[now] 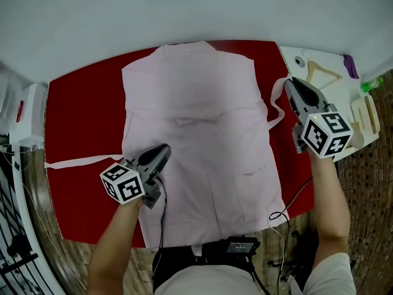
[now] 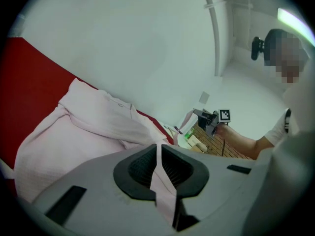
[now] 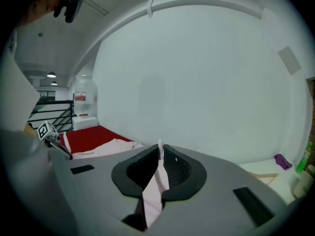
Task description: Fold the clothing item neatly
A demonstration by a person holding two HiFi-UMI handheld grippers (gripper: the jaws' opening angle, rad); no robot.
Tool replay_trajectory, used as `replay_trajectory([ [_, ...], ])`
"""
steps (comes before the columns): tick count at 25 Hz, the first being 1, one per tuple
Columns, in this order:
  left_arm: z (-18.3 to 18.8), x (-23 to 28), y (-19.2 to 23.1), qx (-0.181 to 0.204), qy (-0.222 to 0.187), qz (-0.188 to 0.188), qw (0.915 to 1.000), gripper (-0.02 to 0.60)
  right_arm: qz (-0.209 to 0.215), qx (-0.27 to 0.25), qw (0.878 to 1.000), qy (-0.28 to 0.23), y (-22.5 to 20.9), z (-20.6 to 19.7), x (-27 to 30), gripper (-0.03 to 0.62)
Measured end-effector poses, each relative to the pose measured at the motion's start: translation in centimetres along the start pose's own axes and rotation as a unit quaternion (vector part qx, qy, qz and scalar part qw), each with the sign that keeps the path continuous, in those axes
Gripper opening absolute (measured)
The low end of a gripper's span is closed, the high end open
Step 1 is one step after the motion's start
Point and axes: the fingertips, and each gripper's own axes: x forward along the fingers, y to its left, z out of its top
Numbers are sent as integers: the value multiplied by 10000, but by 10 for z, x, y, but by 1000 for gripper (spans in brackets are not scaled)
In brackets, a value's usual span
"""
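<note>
**Ties in hand, no fold laid yet**

Head view: lying open and nearly flat on the red cloth-covered tabletop (image 1: 80, 109), a pale pink woven garment with long thin ties (image 1: 196, 115). No fold in its body so far. Over the garment's near left part, the left gripper (image 1: 161, 151). Just off the garment's right edge and lifted, the right gripper (image 1: 290, 86), with the right pink tie (image 1: 274, 112) looping back to the cloth. Trailing leftward from the garment, the left pink tie (image 1: 73, 162).

Left gripper view: fingers pressed together on a thin pink strip (image 2: 164, 181), seemingly the left pink tie. Garment spread beyond them.

Right gripper view: fingers pinching the right pink tie (image 3: 153, 188) likewise. Garment lower left, well apart.

Judged barely begun: ties to bring in, then sides and length to fold over.
</note>
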Motion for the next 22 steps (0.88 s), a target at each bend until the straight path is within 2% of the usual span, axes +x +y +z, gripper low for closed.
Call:
replay_trajectory([
  [5, 10, -3, -4, 58, -121, -84, 9999, 17, 472, -86, 9983, -326, 52, 33, 7, 40],
  [9, 18, 4, -11, 50, -198, -182, 9996, 106, 942, -12, 9948, -393, 97, 42, 17, 40],
  [13, 29, 23, -25, 333, -203, -267, 9989, 160, 1434, -219, 9892, -211, 143, 31, 32, 40],
  [18, 38, 51, -40, 794, -82, -300, 9964, 181, 2174, -796, 9726, 202, 199, 0, 47, 40],
  [22, 41, 72, -39, 1001, 39, -322, 9944, 184, 2740, -1039, 9552, 405, 226, -16, 46, 40],
])
